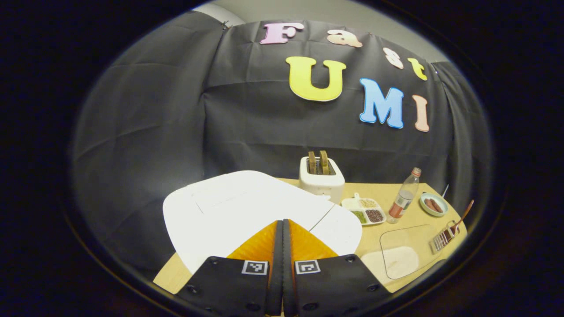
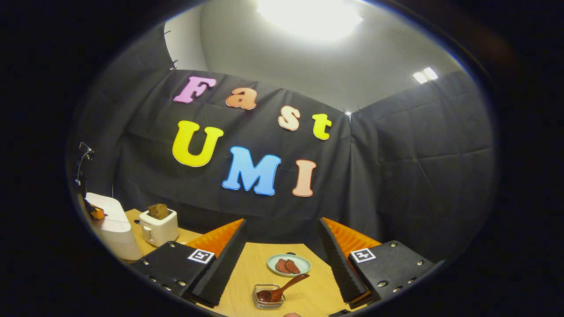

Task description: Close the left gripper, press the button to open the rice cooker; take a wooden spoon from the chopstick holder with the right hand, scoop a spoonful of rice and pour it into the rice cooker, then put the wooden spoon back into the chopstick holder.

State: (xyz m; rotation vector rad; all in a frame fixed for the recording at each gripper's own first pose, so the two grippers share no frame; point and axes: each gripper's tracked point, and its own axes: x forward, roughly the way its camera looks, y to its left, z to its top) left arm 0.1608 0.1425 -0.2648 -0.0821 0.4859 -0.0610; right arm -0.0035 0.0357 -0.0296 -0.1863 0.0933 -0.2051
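Note:
In the left gripper view my left gripper is shut, its fingers pressed together right over the white rice cooker, whose lid is down. I cannot tell whether the tips touch it. A divided dish holds rice and other grains. At the far right a wooden spoon leans in the chopstick holder. In the right gripper view my right gripper is open and holds nothing. The chopstick holder with the wooden spoon lies low between its fingers. The rice cooker is at the far left.
A toaster with bread stands behind the cooker. A bottle and a plate of sausages sit at the back right, and a clear board lies near the wooden table's front edge. That plate is just beyond the holder.

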